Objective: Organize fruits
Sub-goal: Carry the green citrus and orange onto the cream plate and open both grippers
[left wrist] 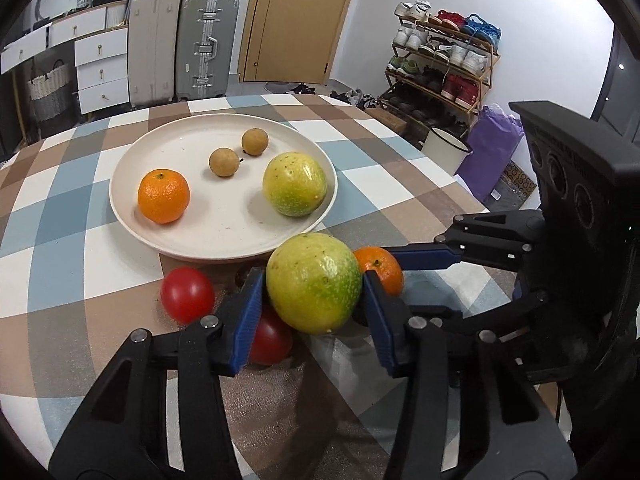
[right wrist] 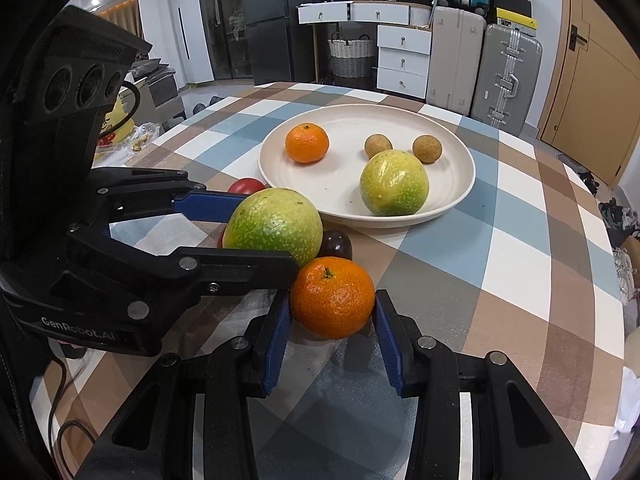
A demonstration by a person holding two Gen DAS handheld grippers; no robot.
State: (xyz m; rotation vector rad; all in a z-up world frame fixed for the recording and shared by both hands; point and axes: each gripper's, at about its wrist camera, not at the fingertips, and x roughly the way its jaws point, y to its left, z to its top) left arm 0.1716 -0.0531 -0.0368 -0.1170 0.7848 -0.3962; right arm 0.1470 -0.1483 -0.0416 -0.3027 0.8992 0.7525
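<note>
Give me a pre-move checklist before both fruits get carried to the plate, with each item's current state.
1. Left gripper grasp on the green-yellow fruit: pads on both sides, ok.
2. Right gripper grasp on the near orange: pads at both sides, but firm contact: cannot tell.
3. Held fruits off the table: cannot tell.
4. Free room on the plate: the near part is bare; an orange, two small brown fruits and another green-yellow fruit sit farther back, ok.
5. Neighbours close to the grasps: red tomatoes and a dark fruit sit right beside the held fruits, not ok.
6. Grippers crowding each other: the two fruits are nearly touching, not ok.
</note>
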